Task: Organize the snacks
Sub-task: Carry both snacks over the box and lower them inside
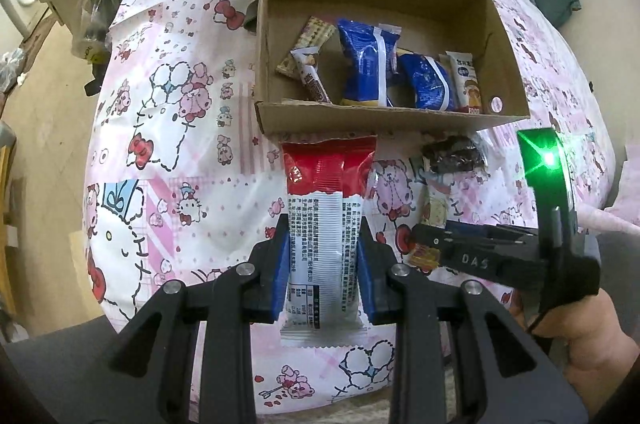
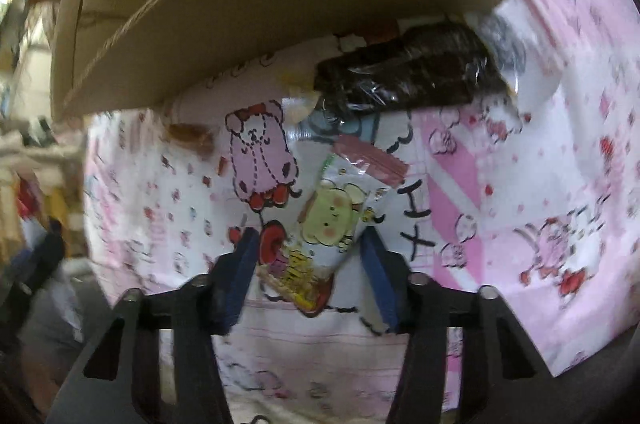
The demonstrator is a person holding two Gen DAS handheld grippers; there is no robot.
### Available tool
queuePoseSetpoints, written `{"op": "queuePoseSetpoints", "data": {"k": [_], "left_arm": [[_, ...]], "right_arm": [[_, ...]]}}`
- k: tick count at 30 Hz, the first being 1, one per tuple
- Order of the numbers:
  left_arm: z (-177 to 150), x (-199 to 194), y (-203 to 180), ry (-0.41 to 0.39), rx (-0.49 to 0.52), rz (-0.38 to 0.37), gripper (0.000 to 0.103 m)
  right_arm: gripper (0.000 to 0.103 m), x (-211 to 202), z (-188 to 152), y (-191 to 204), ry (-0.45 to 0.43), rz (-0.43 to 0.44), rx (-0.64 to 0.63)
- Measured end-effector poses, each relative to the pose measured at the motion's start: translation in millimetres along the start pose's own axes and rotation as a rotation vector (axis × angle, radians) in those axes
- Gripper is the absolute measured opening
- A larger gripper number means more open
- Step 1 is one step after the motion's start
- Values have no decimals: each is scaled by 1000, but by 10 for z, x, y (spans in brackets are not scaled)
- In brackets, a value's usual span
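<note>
My left gripper [image 1: 323, 230] is shut on a red and white snack packet [image 1: 324, 183], held lengthwise just in front of the cardboard box [image 1: 384, 119]. Inside the box lie blue packets [image 1: 368, 63] and several smaller bars. My right gripper [image 2: 310, 234] points down at the tablecloth with a small cartoon-printed packet [image 2: 332, 207] lying tilted between its blue pads [image 2: 378, 272]. The packet looks unsqueezed, and cloth shows beside the left pad. In the left wrist view the right gripper [image 1: 420, 244] reaches in from the right over that packet [image 1: 436, 212].
A dark shiny packet [image 2: 404, 79] lies against the box's front wall [image 2: 280, 23]. A small brown sweet [image 2: 192, 135] and a pink wrapper [image 2: 368, 155] rest on the pink cartoon tablecloth [image 1: 168, 151]. A hand [image 1: 592, 344] holds the right gripper. The floor drops off at left.
</note>
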State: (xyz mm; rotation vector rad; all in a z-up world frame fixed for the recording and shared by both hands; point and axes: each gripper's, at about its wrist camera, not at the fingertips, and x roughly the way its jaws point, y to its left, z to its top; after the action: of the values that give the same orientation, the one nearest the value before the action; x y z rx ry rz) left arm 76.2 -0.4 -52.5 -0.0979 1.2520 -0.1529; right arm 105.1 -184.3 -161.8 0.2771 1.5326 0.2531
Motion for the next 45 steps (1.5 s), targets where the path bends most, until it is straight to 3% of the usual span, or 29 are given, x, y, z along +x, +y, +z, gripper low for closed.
{"op": "queuePoseSetpoints", "data": {"k": [3,13,26,35,45], "left_arm": [[7,9,12,-1,-9,1,25],[-14,2,99,-29,-16,66,25],[-9,-159,149,-105,-43,95,25],[186,-606,186,-218,-95,65,25],[694,-848,39,-304,-79,38,25]], "right_arm": [[28,5,-39,-13,-15,-26,-19],[28,-233,-131,-81,-32,93,-3],[28,-675,-345,-141,-101,264,21],[28,-1306,-345,-248,-263,450,25],[28,-1927,-20,-358,-469,514,11]]}}
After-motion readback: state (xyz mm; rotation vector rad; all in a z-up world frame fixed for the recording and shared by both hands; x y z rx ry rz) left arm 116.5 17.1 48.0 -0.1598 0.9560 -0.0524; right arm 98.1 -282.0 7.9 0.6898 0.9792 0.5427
